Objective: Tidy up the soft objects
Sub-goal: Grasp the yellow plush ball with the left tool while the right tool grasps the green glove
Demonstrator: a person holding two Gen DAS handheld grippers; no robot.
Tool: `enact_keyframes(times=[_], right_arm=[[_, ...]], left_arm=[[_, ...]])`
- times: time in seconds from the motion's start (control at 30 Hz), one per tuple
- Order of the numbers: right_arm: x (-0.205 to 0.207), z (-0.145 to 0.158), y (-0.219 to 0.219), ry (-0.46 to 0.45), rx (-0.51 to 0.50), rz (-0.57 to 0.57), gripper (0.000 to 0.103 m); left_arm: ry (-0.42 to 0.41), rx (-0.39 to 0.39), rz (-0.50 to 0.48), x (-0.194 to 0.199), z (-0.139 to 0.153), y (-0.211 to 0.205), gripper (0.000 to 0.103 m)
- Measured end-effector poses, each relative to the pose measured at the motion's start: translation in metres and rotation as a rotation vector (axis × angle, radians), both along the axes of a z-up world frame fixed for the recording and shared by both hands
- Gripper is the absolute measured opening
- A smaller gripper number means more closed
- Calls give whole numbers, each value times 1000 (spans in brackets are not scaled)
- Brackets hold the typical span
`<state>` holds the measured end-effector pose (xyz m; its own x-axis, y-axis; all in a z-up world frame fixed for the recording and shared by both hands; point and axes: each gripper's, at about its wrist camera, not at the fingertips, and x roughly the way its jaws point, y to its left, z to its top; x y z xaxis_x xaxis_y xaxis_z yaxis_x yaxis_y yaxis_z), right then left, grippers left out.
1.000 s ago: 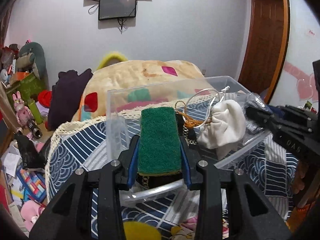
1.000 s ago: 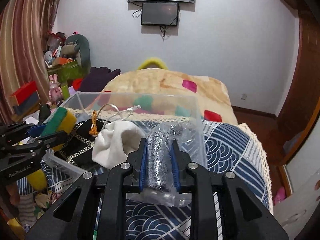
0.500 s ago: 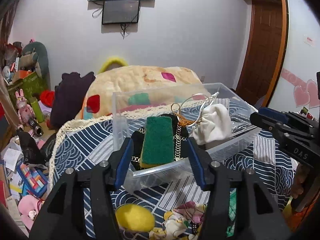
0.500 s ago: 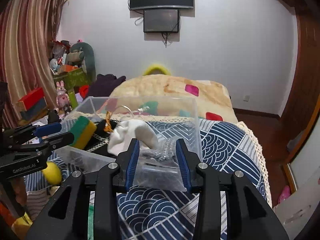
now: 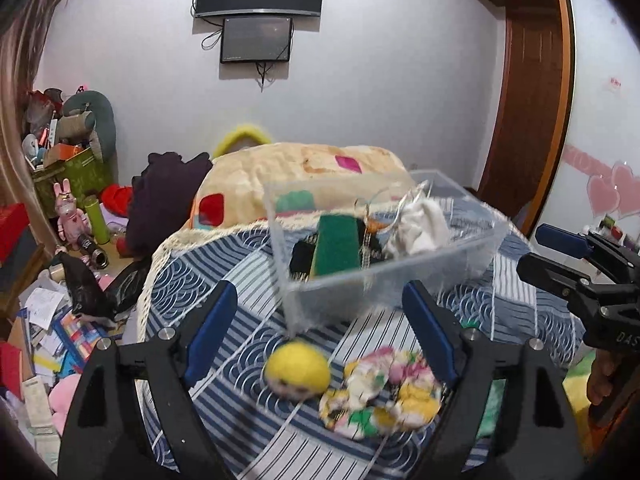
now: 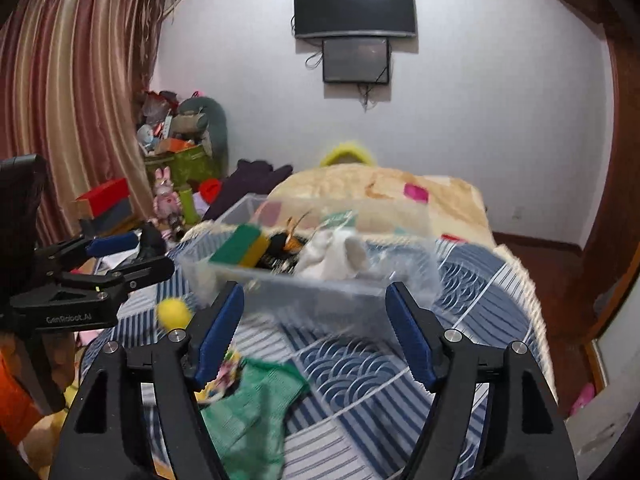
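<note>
A clear plastic bin stands on the blue patterned bedspread. It holds a green and yellow sponge, a white soft pouch and a black chained item. My left gripper is open and empty, back from the bin's near left corner. My right gripper is open and empty, back from the bin's near side. A yellow plush ball, a floral cloth and a green cloth lie on the bed in front of the bin.
A beige quilt is piled behind the bin. Toys, boxes and papers clutter the floor at the left. A wooden door is at the right. The bed edge drops off at the right.
Both grippers opened and pulled back from the bin. The left let go of the sponge and the right let go of the clear bag; both now lie in the bin.
</note>
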<state>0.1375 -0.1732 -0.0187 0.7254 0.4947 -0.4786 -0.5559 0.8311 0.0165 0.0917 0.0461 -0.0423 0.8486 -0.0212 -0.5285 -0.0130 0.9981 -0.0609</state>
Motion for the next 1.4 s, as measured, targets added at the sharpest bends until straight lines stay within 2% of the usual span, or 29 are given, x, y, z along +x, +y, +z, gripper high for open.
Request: enact_keyframes(times=[0.3, 0.53, 0.6, 0.67, 0.87, 0.93, 1.13, 1.4], right_arm=[[-5, -48, 4, 149, -1, 27, 71], [-4, -68, 12, 229, -6, 47, 70], [-5, -71, 14, 246, -6, 61, 64], [-5, -73, 16, 263, -14, 82, 47], [-8, -75, 16, 271, -20, 100, 18], [-9, -74, 14, 264, -12, 94, 12], [-9, -64, 1, 236, 31, 62, 10], [-8, -42, -13, 159, 55, 13, 10]], left_arm=[[96, 17, 26, -13, -43, 4, 85], [107, -14, 64, -7, -61, 13, 83], [111, -28, 71, -2, -63, 16, 77], [126, -54, 66, 5, -67, 20, 68], [161, -124, 21, 16, -80, 20, 45], [151, -108, 22, 15, -80, 16, 45], [124, -86, 17, 8, -73, 11, 44], [49, -71, -7, -5, -42, 4, 44]])
